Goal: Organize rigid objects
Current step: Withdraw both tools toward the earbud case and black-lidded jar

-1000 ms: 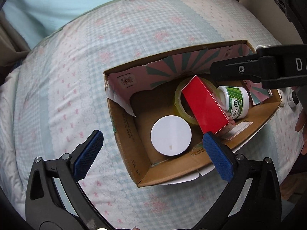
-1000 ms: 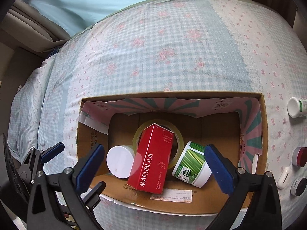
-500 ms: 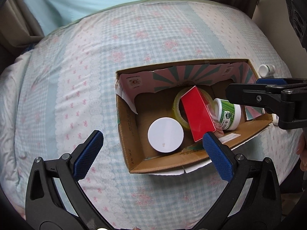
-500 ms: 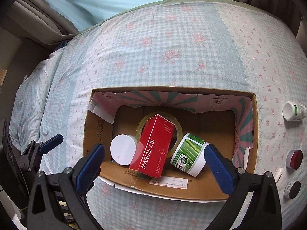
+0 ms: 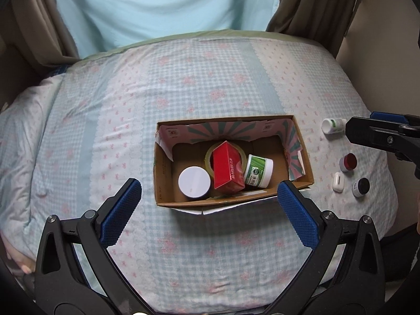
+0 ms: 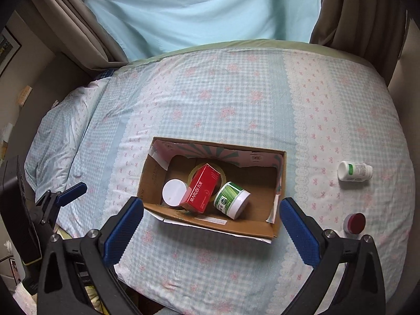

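Both claws hang above the bed [image 5: 183, 84], each spread wide with nothing between its blue pads.

The left claw [image 5: 207, 204] has the cardboard box [image 5: 161, 178] straight ahead of it, the box's near wall lying just beyond the fingertips and spanning most of the gap between them. Inside, nearest the left finger's side, a white-lidded jar [image 5: 194, 181] stands upright. To its right a red carton [image 5: 227, 169] leans tilted, resting on a roll of clear tape [image 5: 210, 156] behind it. Right of the carton a green-and-white tub [image 5: 258, 170] lies tipped on its side, touching the carton. Beyond the right finger, outside the box, sit a white bottle [image 5: 333, 126] on its side, a red-capped pot [image 5: 348, 162], a small white case [image 5: 337, 181] and a black-capped pot [image 5: 361, 187]. The right claw's arm reaches in from that edge above them.

The right claw [image 6: 210, 228] also has the box [image 6: 147, 183] ahead, set slightly toward its left finger. The jar [image 6: 173, 189], carton [image 6: 203, 187], tape [image 6: 195, 172] and tub [image 6: 231, 199] show in the same order, left to right. The bottle [image 6: 354, 171] lies well beyond the right fingertip on the bedcover, and the red-capped pot [image 6: 355, 222] sits just outside that finger. The left claw [image 6: 71, 191] shows at the far left, low over the bed's edge.
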`<action>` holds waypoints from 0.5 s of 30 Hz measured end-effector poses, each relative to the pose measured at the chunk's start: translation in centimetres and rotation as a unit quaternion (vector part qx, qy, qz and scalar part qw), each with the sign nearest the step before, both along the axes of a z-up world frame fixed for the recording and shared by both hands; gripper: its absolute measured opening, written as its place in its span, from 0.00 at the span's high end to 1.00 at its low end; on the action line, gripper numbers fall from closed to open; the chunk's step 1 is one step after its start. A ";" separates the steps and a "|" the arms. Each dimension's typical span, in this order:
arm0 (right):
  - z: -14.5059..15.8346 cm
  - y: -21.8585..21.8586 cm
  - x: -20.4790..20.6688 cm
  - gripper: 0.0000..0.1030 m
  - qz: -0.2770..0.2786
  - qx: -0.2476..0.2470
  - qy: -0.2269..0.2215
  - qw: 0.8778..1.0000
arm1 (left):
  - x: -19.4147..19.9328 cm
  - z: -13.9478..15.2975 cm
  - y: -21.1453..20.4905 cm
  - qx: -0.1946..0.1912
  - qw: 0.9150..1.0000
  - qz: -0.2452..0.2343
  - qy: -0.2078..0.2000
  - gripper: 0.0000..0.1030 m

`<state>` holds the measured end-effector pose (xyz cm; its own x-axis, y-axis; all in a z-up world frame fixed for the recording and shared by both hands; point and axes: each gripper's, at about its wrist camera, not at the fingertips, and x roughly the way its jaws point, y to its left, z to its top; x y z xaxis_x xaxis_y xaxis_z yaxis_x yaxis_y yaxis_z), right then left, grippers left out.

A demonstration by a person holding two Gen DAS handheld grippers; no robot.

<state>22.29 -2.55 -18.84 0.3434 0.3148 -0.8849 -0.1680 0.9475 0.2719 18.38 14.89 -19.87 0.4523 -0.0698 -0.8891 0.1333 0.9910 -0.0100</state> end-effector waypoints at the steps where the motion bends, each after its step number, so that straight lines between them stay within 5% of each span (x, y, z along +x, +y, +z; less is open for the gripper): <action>1: 0.8 -1.0 -0.6 0.00 -0.003 -0.003 -0.006 1.000 | -0.3 0.5 -0.7 -0.001 1.000 -0.002 -0.002 0.00; 8: 3.2 -9.5 -5.2 0.00 -0.052 -0.056 -0.015 0.997 | -2.1 3.2 -7.1 -0.020 0.999 -0.046 -0.020 0.00; 15: 0.6 -18.5 -10.2 0.00 -0.110 -0.110 0.019 0.988 | -2.8 1.7 -15.8 -0.025 0.994 -0.108 -0.006 0.00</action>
